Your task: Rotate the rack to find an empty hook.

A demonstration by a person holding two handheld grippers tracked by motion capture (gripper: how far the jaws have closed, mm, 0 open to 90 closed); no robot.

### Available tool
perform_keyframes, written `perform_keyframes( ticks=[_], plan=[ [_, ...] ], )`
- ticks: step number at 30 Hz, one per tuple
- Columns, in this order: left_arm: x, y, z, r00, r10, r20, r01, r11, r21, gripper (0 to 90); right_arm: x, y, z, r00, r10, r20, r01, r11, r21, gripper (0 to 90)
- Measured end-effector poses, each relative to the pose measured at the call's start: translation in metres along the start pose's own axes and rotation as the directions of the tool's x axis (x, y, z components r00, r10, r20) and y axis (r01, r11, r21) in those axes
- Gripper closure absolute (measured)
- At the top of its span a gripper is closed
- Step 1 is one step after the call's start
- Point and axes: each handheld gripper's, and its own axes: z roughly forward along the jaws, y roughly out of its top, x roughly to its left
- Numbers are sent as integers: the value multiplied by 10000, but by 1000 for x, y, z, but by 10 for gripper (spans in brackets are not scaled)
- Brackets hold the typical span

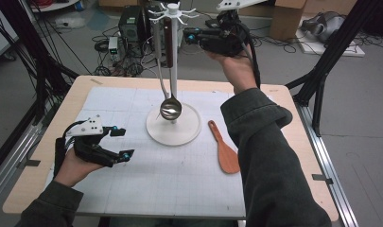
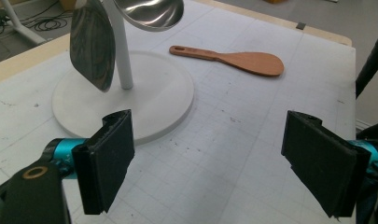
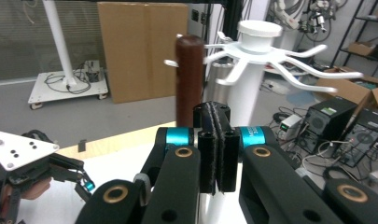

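Up high, our right gripper (image 1: pixel 189 35) has its jaws clenched on nothing, just beside the brown handle (image 3: pixel 189 79) hanging from the white rack (image 1: pixel 173 71). A steel ladle (image 1: pixel 170 109) hangs there too, its bowl low over the rack's round base. Our left gripper (image 1: pixel 120 142) rests over the surface (image 1: pixel 179 189) with jaws released and empty. The wooden rice paddle (image 1: pixel 224 149) lies right of the base.
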Motion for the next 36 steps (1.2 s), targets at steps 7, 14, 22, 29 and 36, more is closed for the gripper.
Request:
perform_keyframes(
  ticks=[7,14,22,29,36],
  plan=[
    [0,-1,0,10000,-33,-3,33,10000,-3,177,-8,1,-2,9996,154,218,-153,9999,-32,898],
    [0,0,-1,10000,6,25,-6,10000,-55,177,-10,9,-1,9992,119,386,-117,9999,-58,898],
    [0,0,-1,10000,29,26,-29,10000,-19,177,-9,12,-1,9993,121,351,-116,9998,-154,898],
    [-1,0,0,10000,33,38,-33,10000,-16,177,-5,14,1,9997,58,250,-53,9998,-183,898],
    [-1,0,0,10000,34,26,-34,10000,-10,176,0,16,3,9998,-29,214,32,9999,-144,898]
  ],
)
